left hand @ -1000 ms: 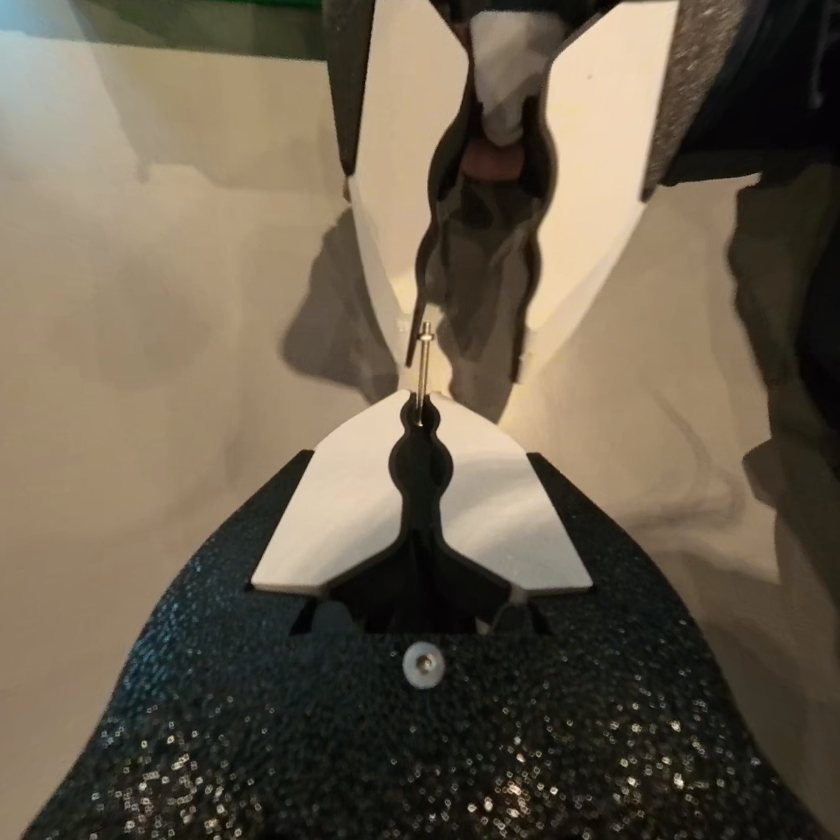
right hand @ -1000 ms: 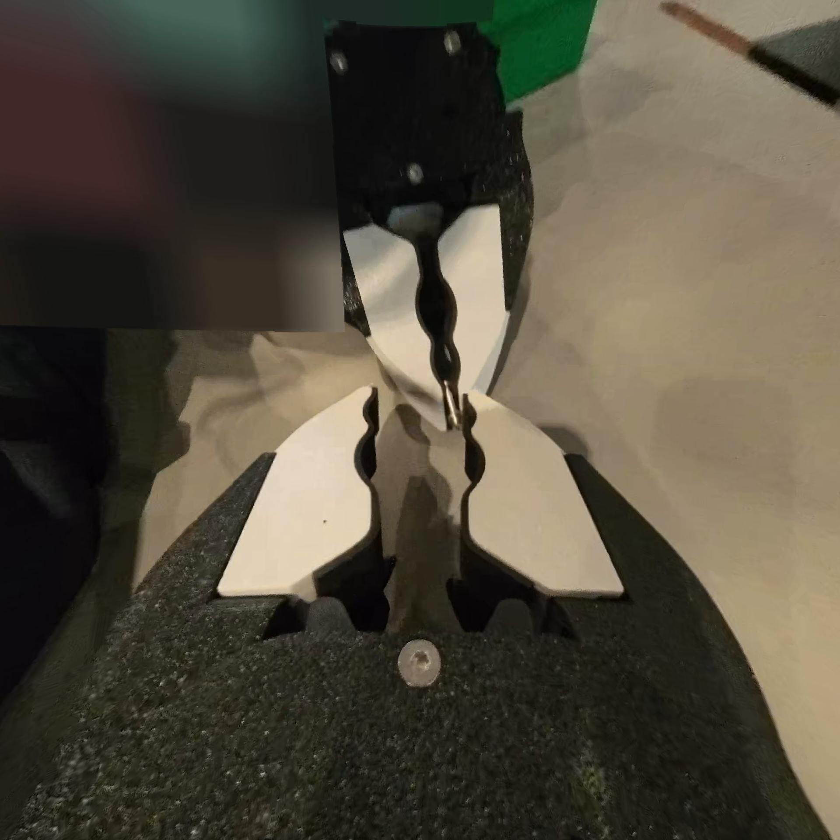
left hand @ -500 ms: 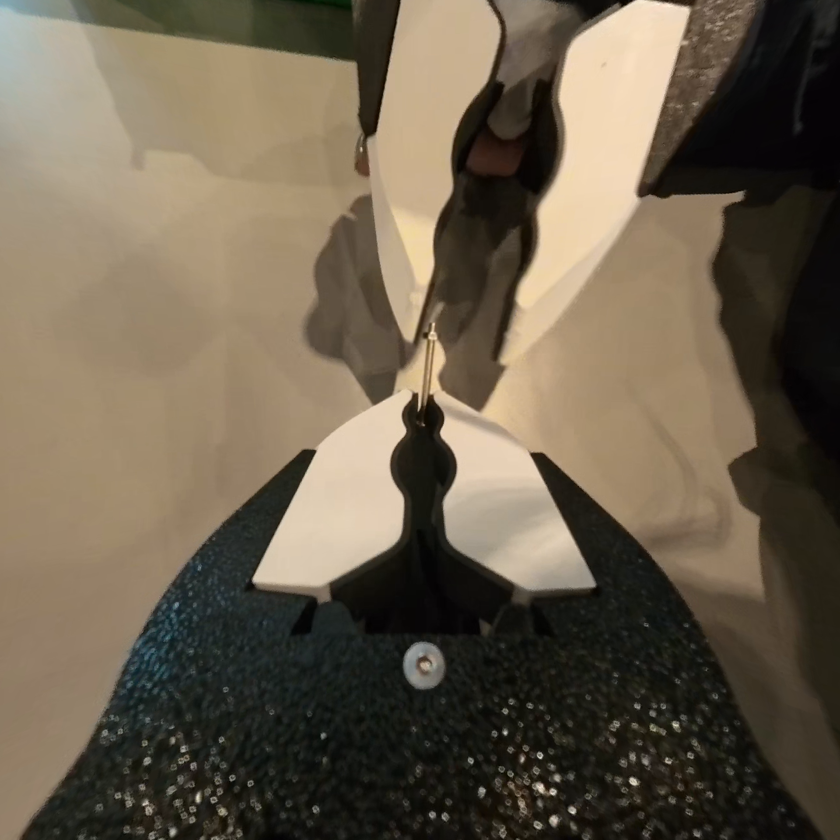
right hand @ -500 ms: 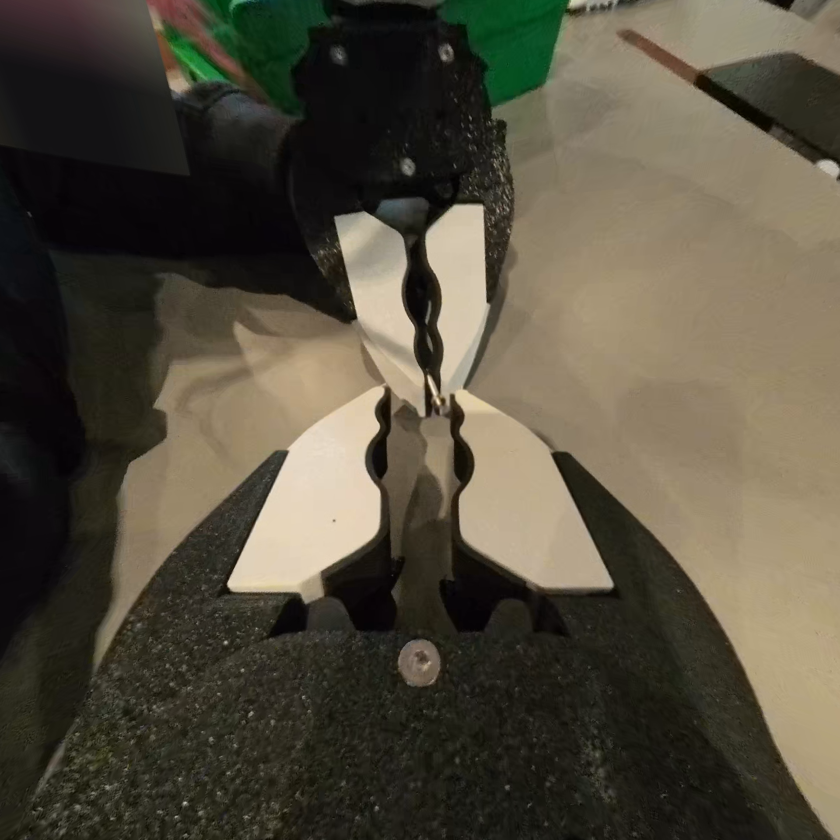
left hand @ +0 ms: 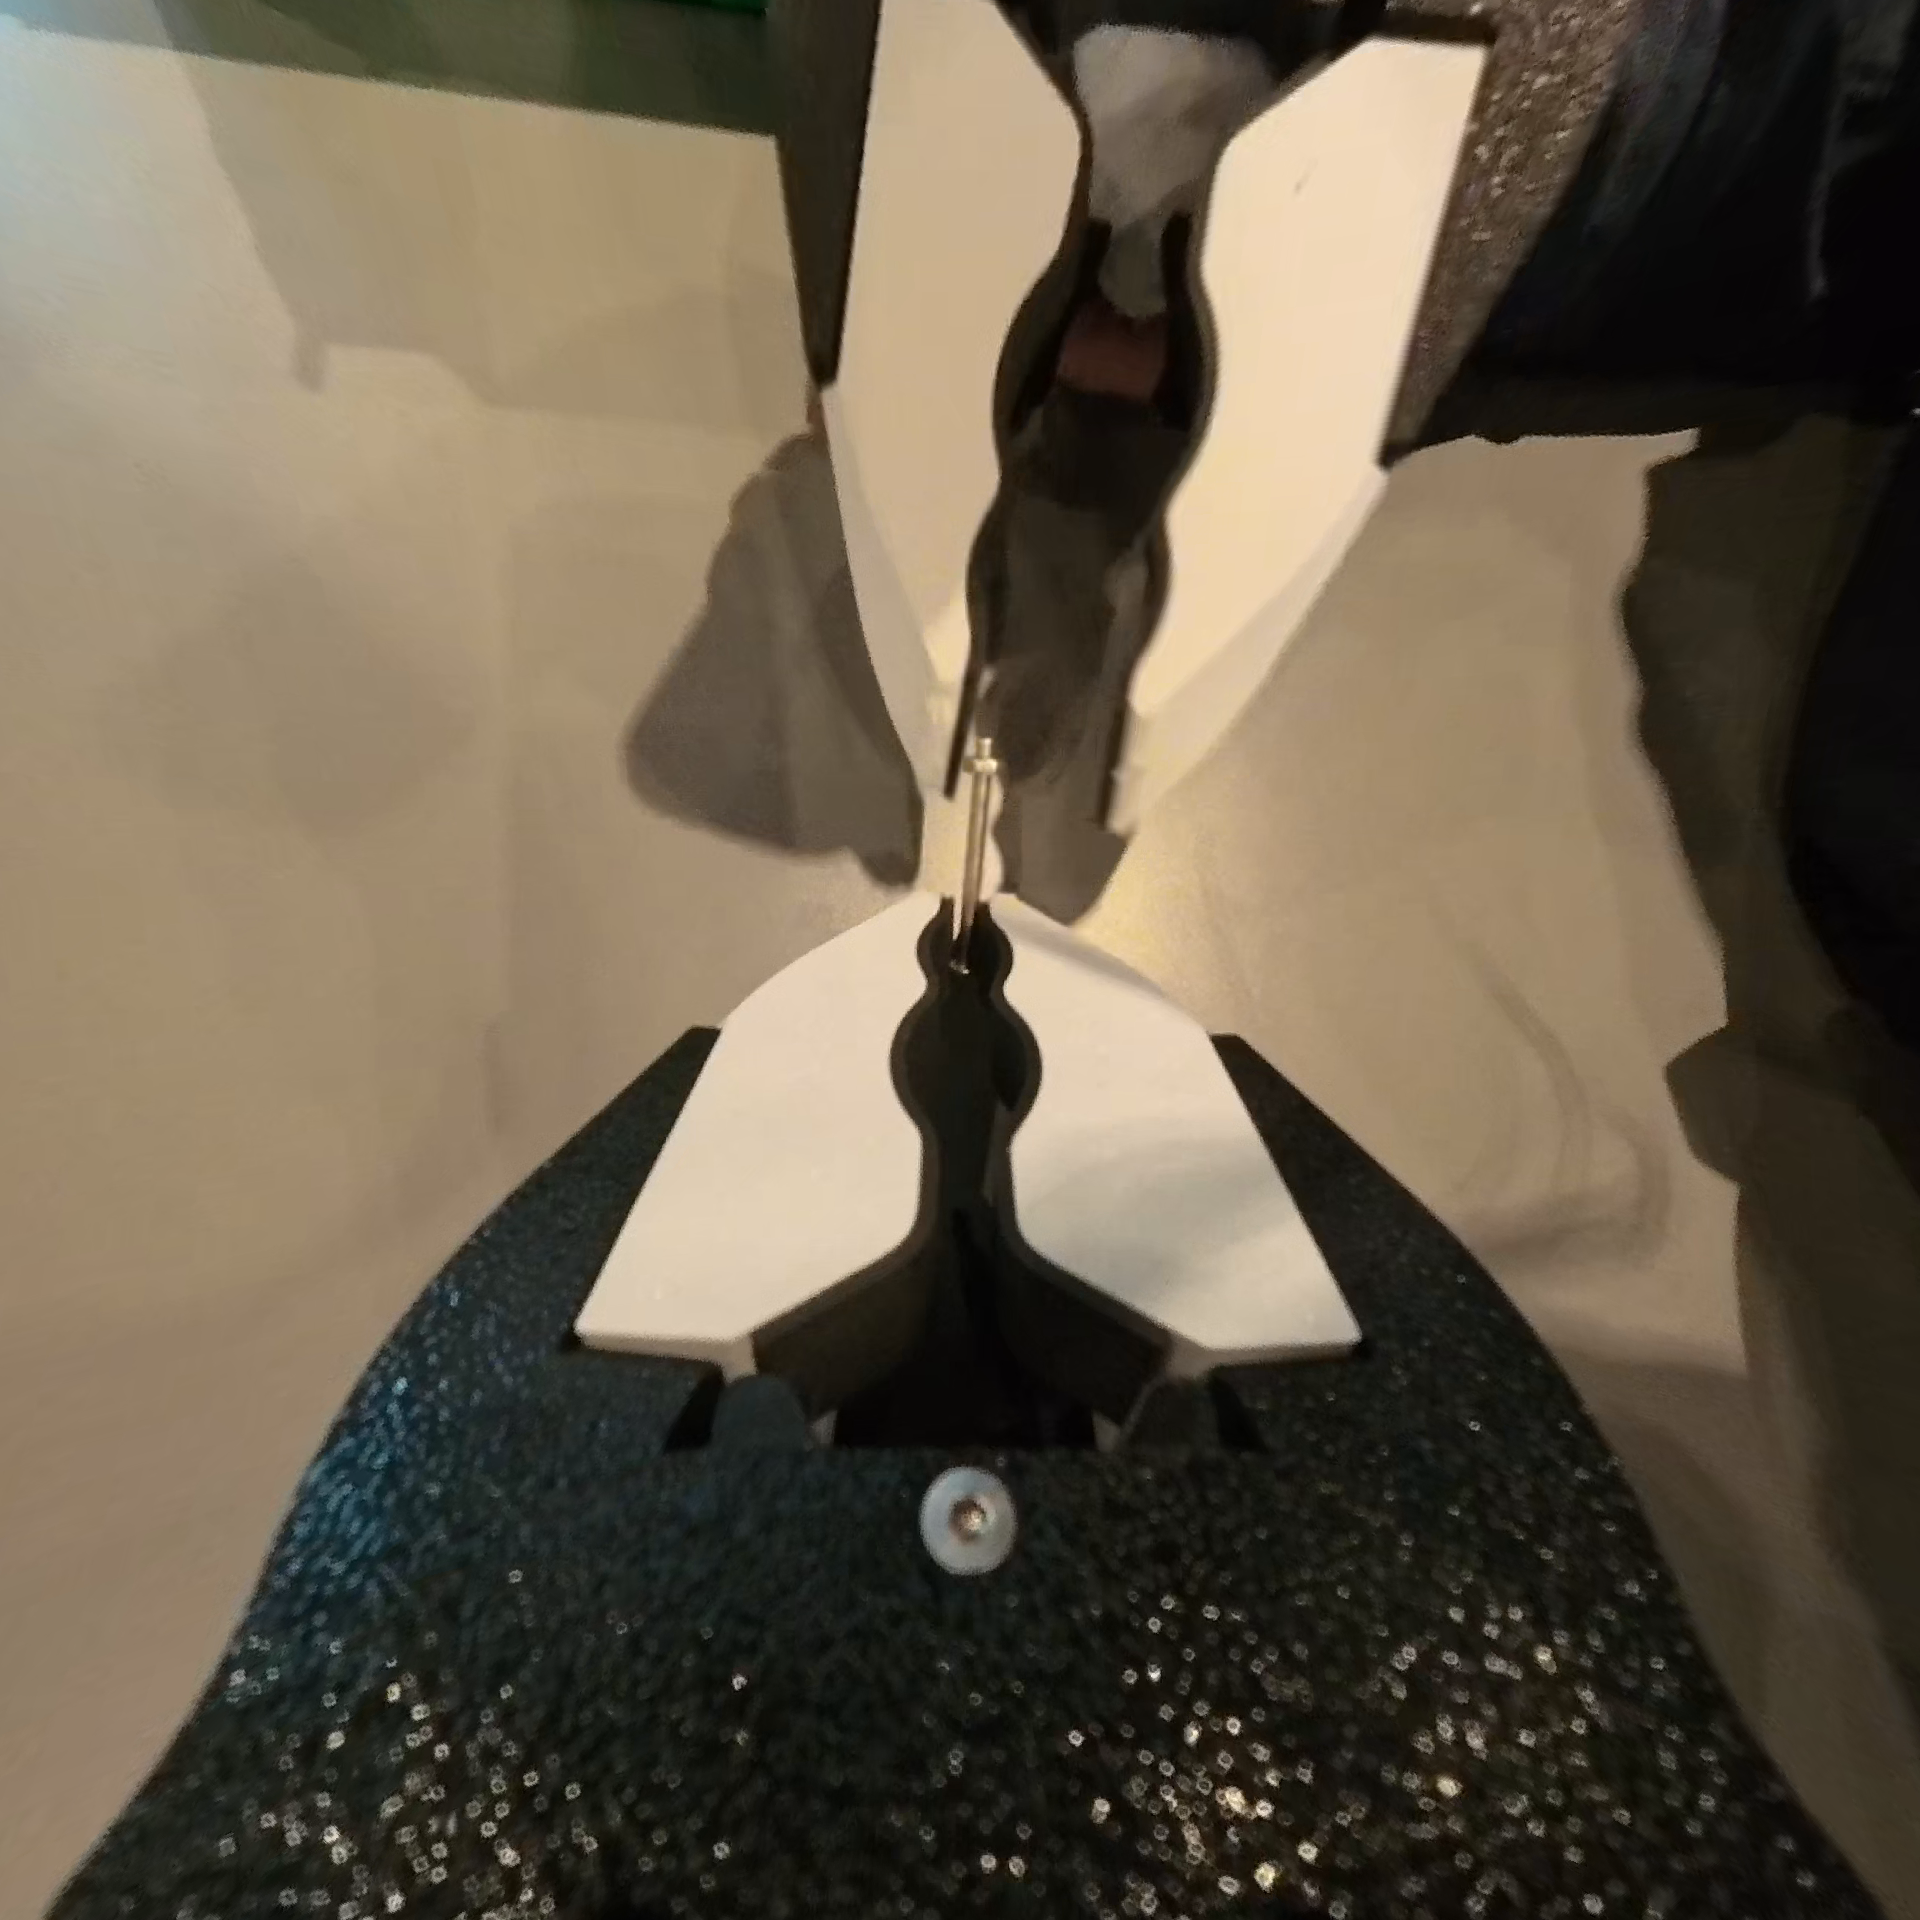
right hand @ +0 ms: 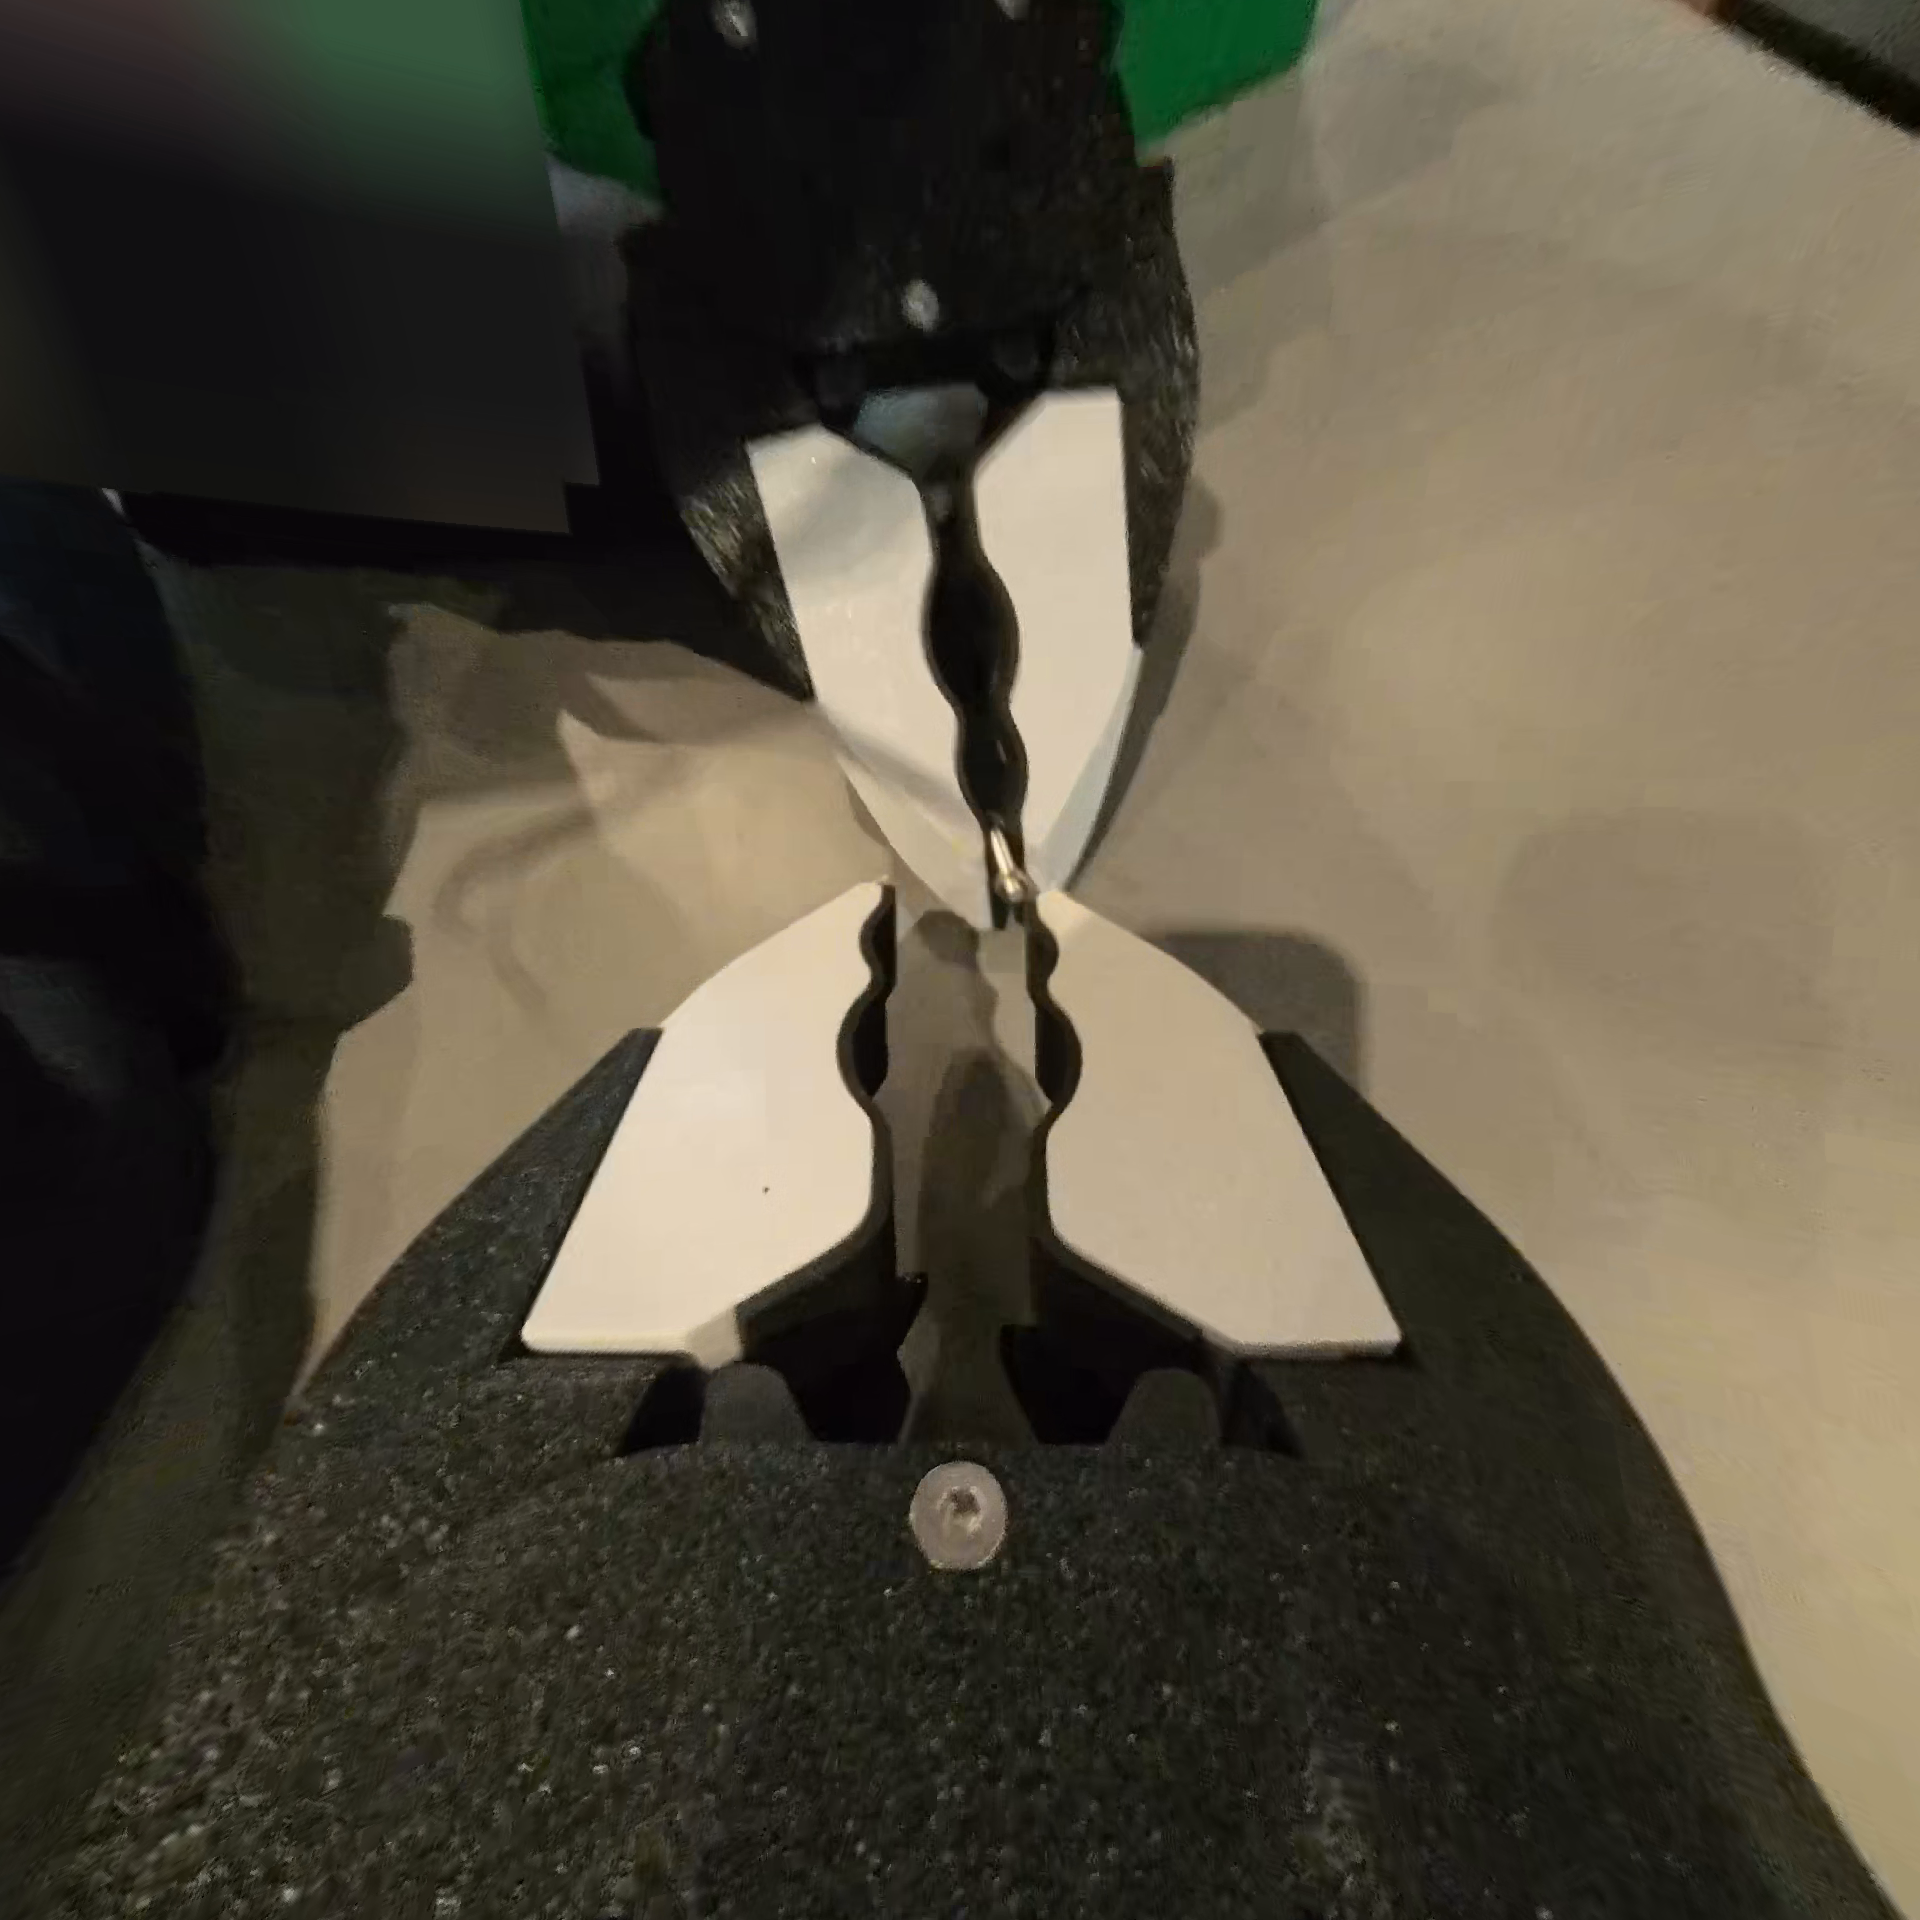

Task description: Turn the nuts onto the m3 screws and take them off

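In the left wrist view my left gripper (left hand: 966,920) is shut on a thin silver M3 screw (left hand: 977,842) that points forward out of its fingertips. A small nut (left hand: 985,767) sits near the screw's far end. My right gripper (left hand: 1034,800) faces it from above with its jaws apart around the screw's tip; one black pad (left hand: 961,727) stands right beside the nut and the other is clear of it. In the right wrist view my right gripper (right hand: 961,904) is open, and the screw with its nut (right hand: 1008,868) lies by the right fingertip (right hand: 1055,920), held by the left gripper (right hand: 992,831).
Both grippers hover over a plain beige tabletop (left hand: 364,727). A green bin (right hand: 1216,73) stands at the back. A person's dark sleeve (left hand: 1714,260) is at the right of the left wrist view. My left and right fingertips are right by each other.
My right gripper's jaws have narrowed around the screw's tip and stay apart. The right gripper swayed slightly and came back. My left gripper keeps its grip on the screw.
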